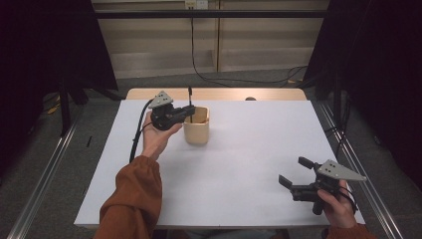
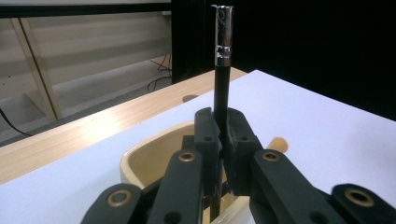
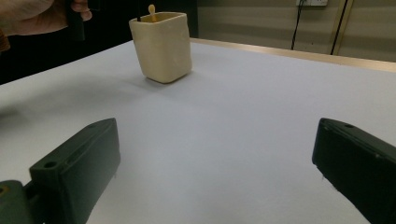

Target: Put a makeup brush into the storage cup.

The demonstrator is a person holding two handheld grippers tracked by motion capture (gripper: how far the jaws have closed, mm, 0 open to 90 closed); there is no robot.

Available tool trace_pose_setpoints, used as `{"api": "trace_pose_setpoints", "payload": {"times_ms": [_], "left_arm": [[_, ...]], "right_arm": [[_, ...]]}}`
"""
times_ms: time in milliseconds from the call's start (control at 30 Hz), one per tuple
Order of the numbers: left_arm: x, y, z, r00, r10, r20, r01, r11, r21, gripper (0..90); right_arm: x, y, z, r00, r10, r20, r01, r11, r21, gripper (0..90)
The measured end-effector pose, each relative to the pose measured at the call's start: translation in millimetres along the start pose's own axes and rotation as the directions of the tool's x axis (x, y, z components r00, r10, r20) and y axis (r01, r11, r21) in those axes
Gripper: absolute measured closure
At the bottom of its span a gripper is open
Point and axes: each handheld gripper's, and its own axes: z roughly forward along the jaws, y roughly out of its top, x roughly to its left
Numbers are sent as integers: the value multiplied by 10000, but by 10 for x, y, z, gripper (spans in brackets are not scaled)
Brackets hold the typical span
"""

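A broad white rectangular tabletop (image 1: 239, 164) is seen across the middle of the high view, with a strip of pale wood along its far edge. Left of centre, in the upper half of that frame, a cream, square-sided plastic cup (image 1: 197, 125) stands upright on the white surface. At the lower right the right gripper (image 1: 294, 174) is held just above the table, well apart from the cup, its jaws spread wide with nothing between them. Beside and above the cup's left rim the left gripper (image 1: 190, 110) is clamped on a slim black pen with a silver metal cap (image 2: 222, 79), which is held upright with its lower end over or inside the cup's opening. A tan rounded stick end (image 3: 152, 9) is already seen rising from the cup. If the pen is released while tilted or off-centre, the rim could be struck and the light cup tipped, or the pen dropped onto the table.
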Motion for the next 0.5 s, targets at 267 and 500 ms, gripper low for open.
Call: {"api": "trace_pose_setpoints", "payload": {"times_ms": [267, 500], "left_arm": [[18, -87, 42, 10000, -69, -7, 69, 9999, 149, 854], [36, -113, 61, 9997, -246, -12, 246, 9996, 168, 772]], "right_arm": [[-1, -5, 7, 10000, 1, -99, -1, 10000, 69, 5], [-7, -12, 4, 9999, 4, -104, -2, 9999, 124, 6]]}}
